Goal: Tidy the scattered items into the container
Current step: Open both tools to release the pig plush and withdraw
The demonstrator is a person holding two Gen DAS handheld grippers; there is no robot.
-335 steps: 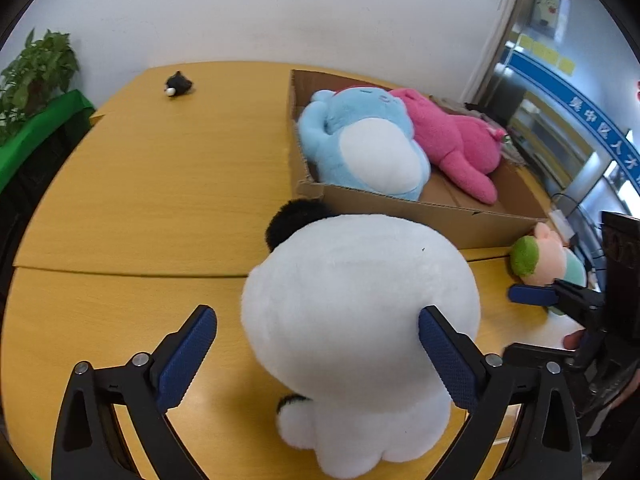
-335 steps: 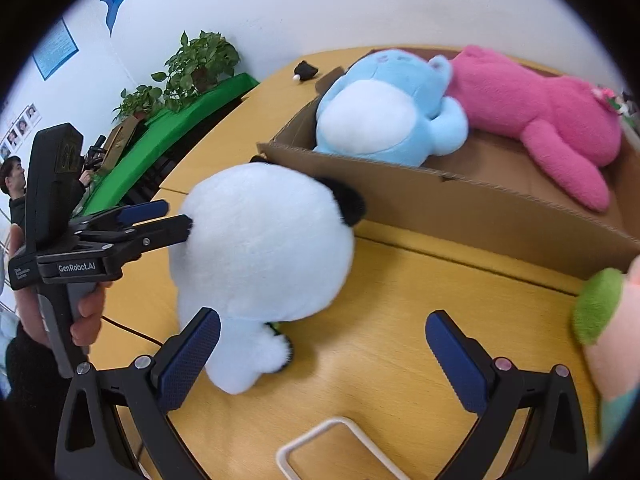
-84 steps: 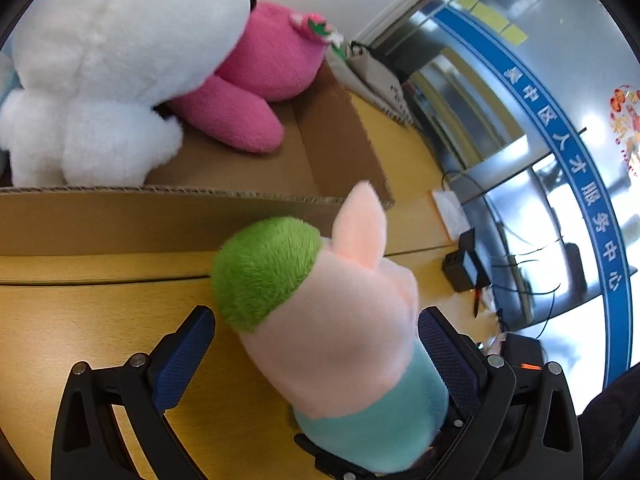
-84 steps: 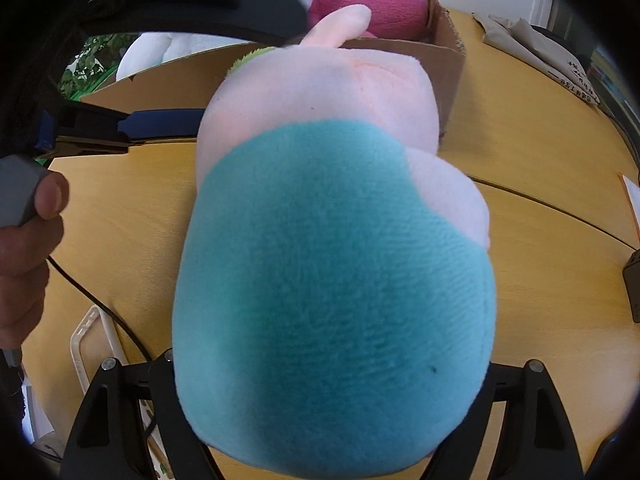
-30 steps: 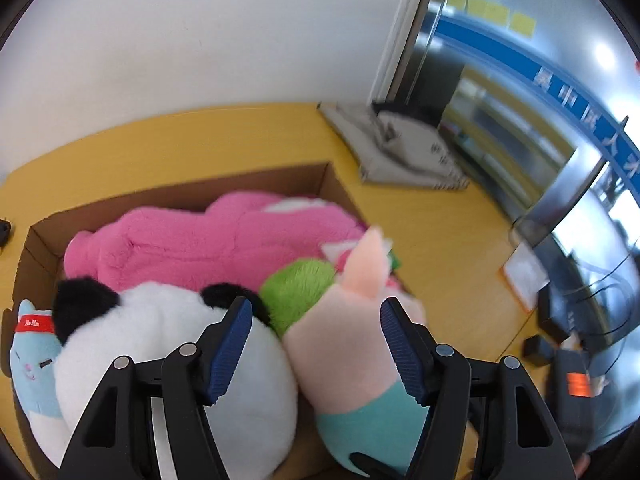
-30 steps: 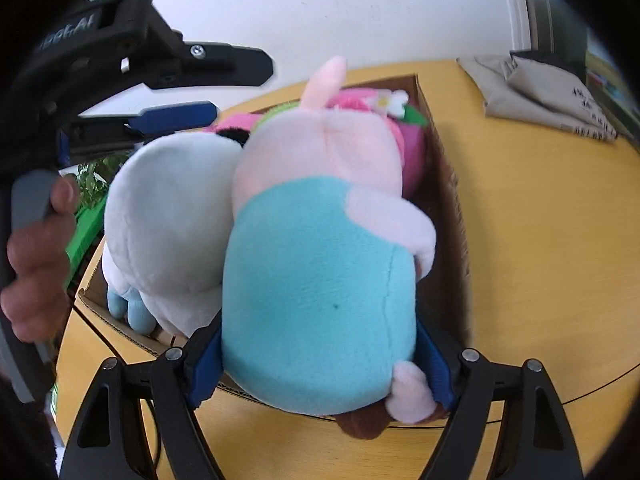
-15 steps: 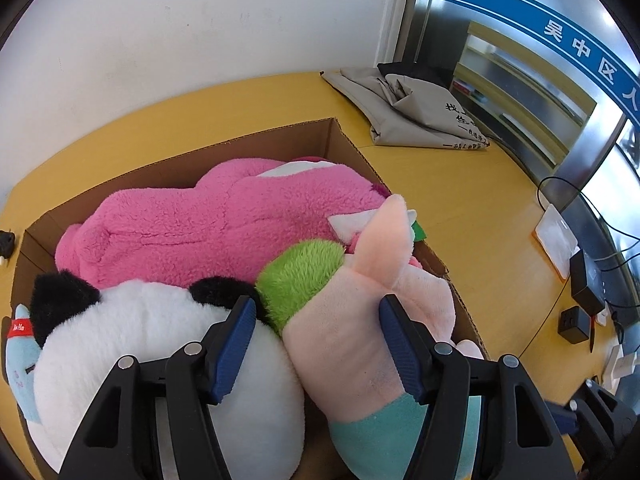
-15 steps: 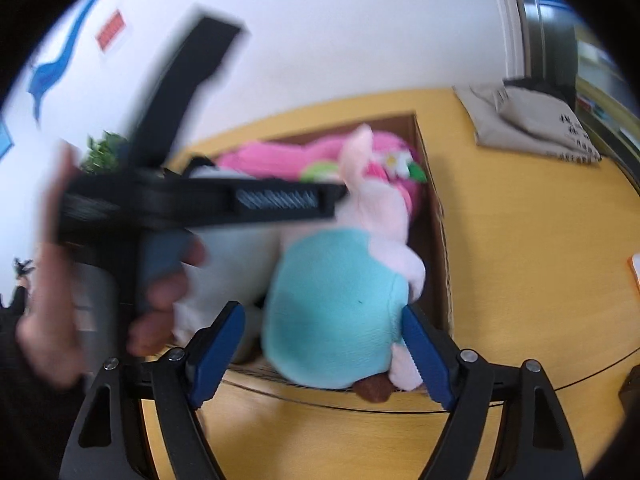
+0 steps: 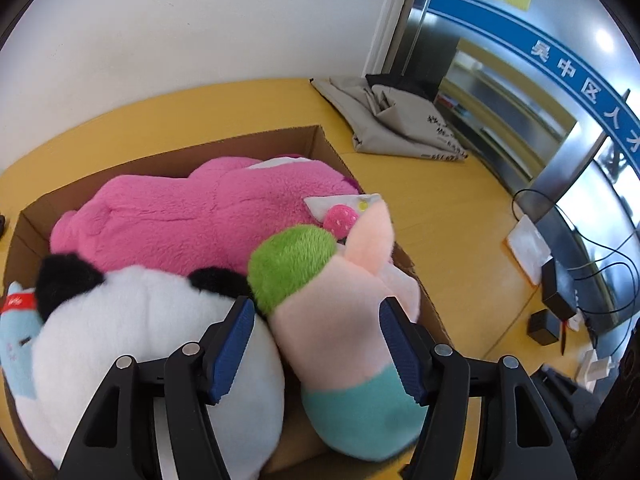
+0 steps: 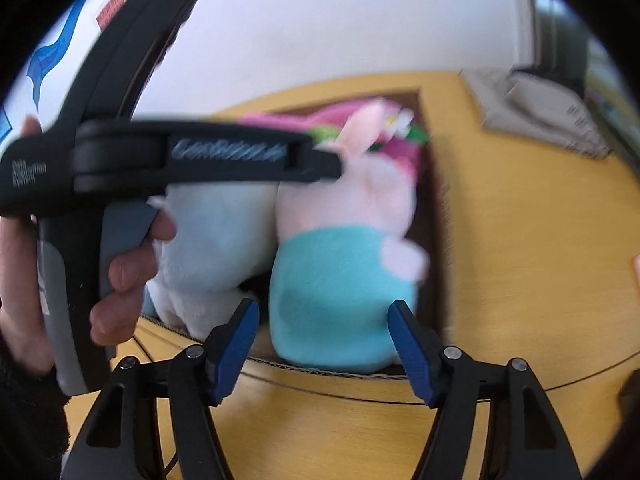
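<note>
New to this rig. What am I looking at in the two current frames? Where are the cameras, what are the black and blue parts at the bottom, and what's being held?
There is no robot here. A person carries a trigger-operated clamp in each hand, and each clamp has a fisheye camera looking forward along its two blue-padded fingers. That is why the fingers fill the bottom of both pictures.

In the left wrist view, the left hand-held gripper appears closed on the pig plush, which sits inside the cardboard box. Also in the box are a panda plush, a pink plush and a blue plush. The box sits on a yellow table, beside a folded grey cloth.

The right wrist view is blurred. The right hand-held gripper is open and holds nothing, with the pig just beyond its pads. The person's hand is seen gripping the other tool.
</note>
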